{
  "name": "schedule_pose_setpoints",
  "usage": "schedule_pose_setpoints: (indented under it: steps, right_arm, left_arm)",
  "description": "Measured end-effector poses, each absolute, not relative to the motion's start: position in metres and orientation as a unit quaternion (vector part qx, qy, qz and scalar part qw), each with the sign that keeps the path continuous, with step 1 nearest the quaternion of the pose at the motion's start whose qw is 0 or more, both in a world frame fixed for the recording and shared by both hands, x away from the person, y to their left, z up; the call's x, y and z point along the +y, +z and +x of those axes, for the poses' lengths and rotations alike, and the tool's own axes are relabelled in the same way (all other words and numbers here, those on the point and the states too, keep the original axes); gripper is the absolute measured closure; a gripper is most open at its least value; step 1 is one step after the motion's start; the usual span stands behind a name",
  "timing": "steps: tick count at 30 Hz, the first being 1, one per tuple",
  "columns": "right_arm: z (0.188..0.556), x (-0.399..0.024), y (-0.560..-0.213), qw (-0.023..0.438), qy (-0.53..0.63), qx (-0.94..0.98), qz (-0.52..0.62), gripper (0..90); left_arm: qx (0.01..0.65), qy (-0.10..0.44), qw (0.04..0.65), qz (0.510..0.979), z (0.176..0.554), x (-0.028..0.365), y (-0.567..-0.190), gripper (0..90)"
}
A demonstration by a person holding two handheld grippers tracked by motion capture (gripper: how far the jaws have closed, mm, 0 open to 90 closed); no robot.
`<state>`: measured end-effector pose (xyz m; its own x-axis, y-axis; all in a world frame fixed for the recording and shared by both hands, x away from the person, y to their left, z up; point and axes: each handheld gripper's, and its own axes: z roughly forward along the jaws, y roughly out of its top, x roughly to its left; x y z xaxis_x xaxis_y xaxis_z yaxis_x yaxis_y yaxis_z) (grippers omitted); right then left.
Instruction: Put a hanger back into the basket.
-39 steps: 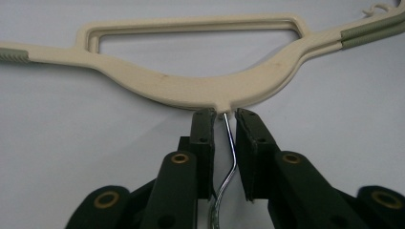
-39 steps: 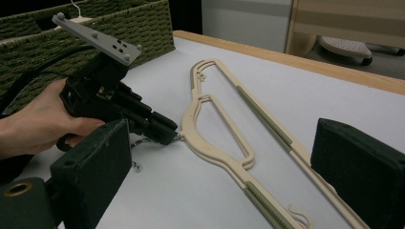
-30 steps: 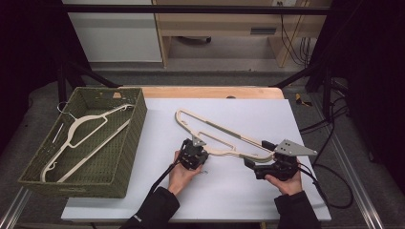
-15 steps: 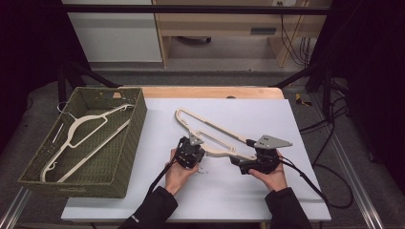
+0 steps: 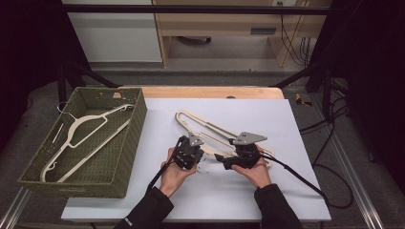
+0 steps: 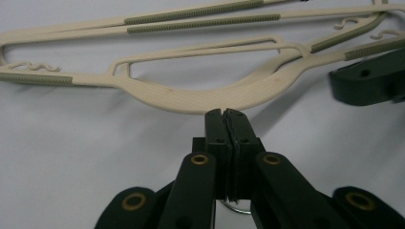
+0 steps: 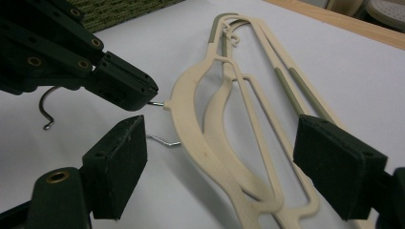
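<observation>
- Two cream hangers [image 5: 217,131] lie stacked mid-bench, long bars running toward the far-left, necks toward the near edge of the bench [image 5: 296,191].
- Left tool [image 5: 192,160] sits just left of the hanger necks; jaws pressed together on a thin wire hook [image 7: 157,103] of one hanger, right where it leaves the cream neck. Left gripper view: closed jaw tips touching the curved neck [image 6: 191,100].
- Hook end [image 7: 45,112] curls out behind the left tool, above the bench top.
- Right tool [image 5: 220,158] just right of the left one, pointing left at the necks; jaws apart and have just been closing in.
- Right gripper view: both hanger bodies lie between its pads [image 7: 119,157], no pad touching them. Second wire hook [image 7: 162,140] sticks out just beside its left pad.
- Green woven basket [image 5: 126,157] at the bench's left edge, well apart from the tools, with another pale hanger [image 5: 83,138] lying inside.
</observation>
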<state>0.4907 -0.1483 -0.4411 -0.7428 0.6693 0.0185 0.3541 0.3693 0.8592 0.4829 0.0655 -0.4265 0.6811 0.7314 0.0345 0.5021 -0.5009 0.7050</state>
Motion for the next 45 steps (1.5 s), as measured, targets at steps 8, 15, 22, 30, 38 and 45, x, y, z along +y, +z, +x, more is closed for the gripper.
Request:
schedule_pose_setpoints:
  steps: [8,15,22,30,38,45]
  right_arm:
    - [0.493,-0.128,-0.448,0.159,0.436,0.838,0.288,29.8]
    - [0.496,-0.121,-0.456,0.157,0.406,0.858,0.273,44.3]
    - [0.498,-0.116,-0.461,0.160,0.379,0.873,0.260,66.1]
    - [0.493,-0.116,-0.459,0.180,0.387,0.876,0.224,70.8]
    - [0.490,-0.122,-0.449,0.198,0.390,0.874,0.214,74.0]
    - [0.485,-0.133,-0.431,0.225,0.393,0.867,0.208,79.6]
  left_arm:
    - [0.356,0.168,0.338,0.855,0.479,0.065,-0.420,88.6]
    - [0.351,0.167,0.333,0.859,0.478,0.063,-0.416,88.6]
    - [0.349,0.164,0.331,0.861,0.476,0.063,-0.415,88.6]
    - [0.341,0.159,0.346,0.859,0.474,0.068,-0.409,87.6]
    - [0.335,0.171,0.428,0.822,0.462,0.100,-0.374,63.2]
    - [0.331,0.202,0.457,0.800,0.449,0.139,-0.355,42.8]
